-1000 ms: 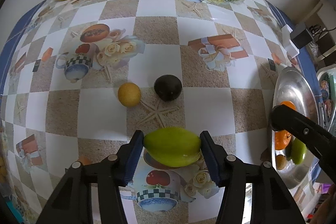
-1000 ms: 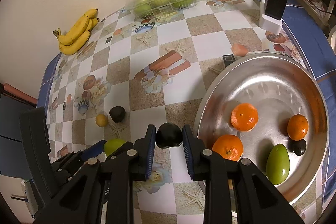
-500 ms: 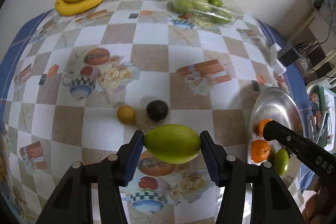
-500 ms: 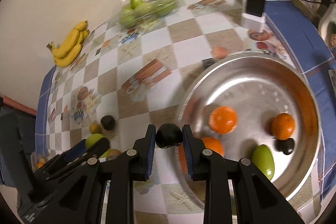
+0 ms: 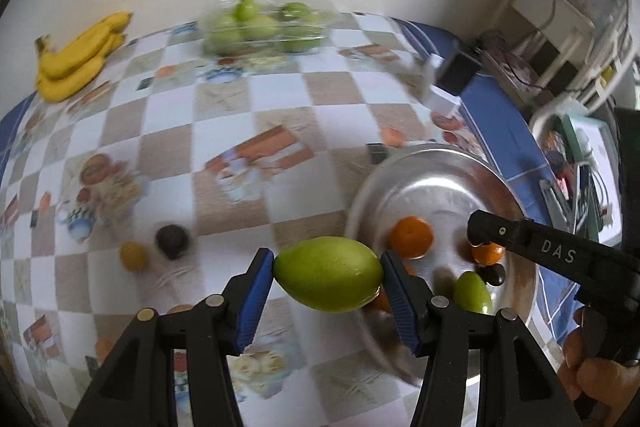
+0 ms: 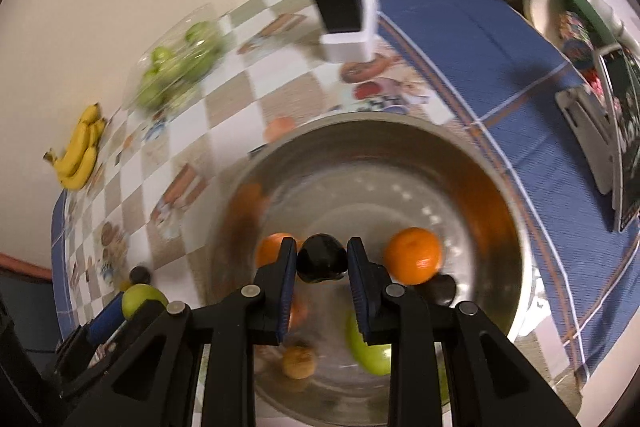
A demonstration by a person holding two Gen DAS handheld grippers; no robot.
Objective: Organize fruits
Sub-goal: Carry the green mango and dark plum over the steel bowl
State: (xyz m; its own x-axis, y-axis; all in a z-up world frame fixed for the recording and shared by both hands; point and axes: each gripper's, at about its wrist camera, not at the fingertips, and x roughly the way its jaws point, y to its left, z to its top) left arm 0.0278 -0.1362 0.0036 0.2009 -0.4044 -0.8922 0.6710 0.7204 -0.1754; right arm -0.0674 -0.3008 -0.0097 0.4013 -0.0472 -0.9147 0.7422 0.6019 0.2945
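Observation:
My left gripper (image 5: pixel 328 273) is shut on a green mango (image 5: pixel 328 273) and holds it in the air just left of the steel bowl (image 5: pixel 432 163). My right gripper (image 6: pixel 322 261) is shut on a dark avocado (image 6: pixel 322 263) above the middle of the bowl (image 6: pixel 360 131). The bowl holds oranges (image 6: pixel 414 255), a green mango (image 6: pixel 368 355), a dark fruit (image 6: pixel 442 289) and a small brownish fruit (image 6: pixel 298 361). A small yellow fruit (image 5: pixel 135 255) and a dark avocado (image 5: pixel 172 240) lie on the tablecloth at the left.
A bunch of bananas (image 5: pixel 76 59) and a clear box of green fruit (image 5: pixel 264 25) sit by the back wall. A black and white charger block (image 6: pixel 346 13) stands behind the bowl. The table's right edge and a cluttered shelf (image 5: pixel 560 7) are at the right.
Both grippers have moved right toward the bowl with their fruit. The right gripper has gone from the bowl's left rim to above its middle.

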